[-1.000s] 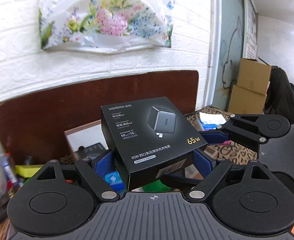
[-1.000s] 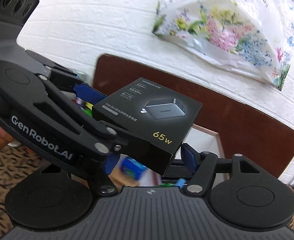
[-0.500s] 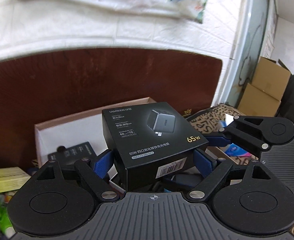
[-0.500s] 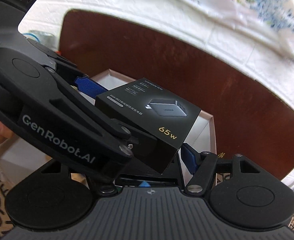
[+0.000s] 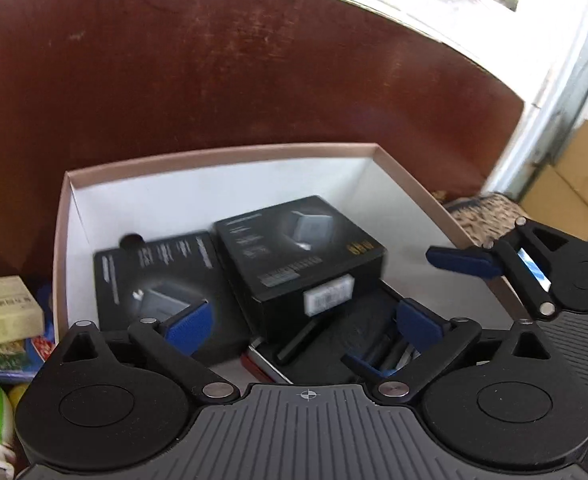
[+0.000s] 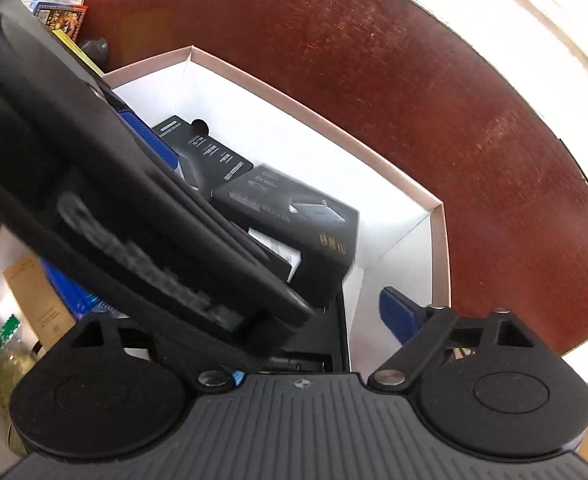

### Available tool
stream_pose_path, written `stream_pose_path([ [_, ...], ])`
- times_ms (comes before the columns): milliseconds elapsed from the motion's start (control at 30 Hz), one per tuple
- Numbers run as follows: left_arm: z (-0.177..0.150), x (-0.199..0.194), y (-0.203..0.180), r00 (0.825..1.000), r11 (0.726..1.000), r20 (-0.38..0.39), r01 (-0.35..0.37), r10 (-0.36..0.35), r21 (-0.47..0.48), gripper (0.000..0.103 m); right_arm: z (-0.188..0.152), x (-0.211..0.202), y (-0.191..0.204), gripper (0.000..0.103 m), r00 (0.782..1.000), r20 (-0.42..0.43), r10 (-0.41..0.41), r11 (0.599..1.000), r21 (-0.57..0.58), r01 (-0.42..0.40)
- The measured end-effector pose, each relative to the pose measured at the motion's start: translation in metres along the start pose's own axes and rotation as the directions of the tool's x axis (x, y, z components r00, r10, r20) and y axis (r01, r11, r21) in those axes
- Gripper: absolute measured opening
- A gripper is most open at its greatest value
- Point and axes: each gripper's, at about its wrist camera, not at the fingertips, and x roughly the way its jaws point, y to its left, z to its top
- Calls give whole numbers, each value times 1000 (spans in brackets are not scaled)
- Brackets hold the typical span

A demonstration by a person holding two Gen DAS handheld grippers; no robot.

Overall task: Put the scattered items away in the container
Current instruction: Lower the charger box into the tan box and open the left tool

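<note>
Now the black charger box (image 5: 300,264) lies inside the white cardboard container (image 5: 222,196), propped at a tilt beside a flatter black box (image 5: 158,276) and over a dark case (image 5: 334,344). Both the left gripper (image 5: 306,324) and the right gripper (image 6: 314,320) hang over the container, jaws just spread wide, gripping nothing, the charger box loose between them.

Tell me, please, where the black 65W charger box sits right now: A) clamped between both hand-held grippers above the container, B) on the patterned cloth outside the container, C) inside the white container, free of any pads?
C: the black 65W charger box lies inside the white container, apart from the blue pads of the open left hand-held gripper.
</note>
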Motion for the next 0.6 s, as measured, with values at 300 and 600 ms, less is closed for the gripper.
stream_pose_path([
  [300,-16,-43,-27,991,982,121,-78,58,171,103,-8,-46,5,99,1000,11,-27,999,27,27],
  [600,-40,-114,-55,971,971,229,-120,71,205,103,-18,-117,24,101,996,79,-46,998,43,42],
])
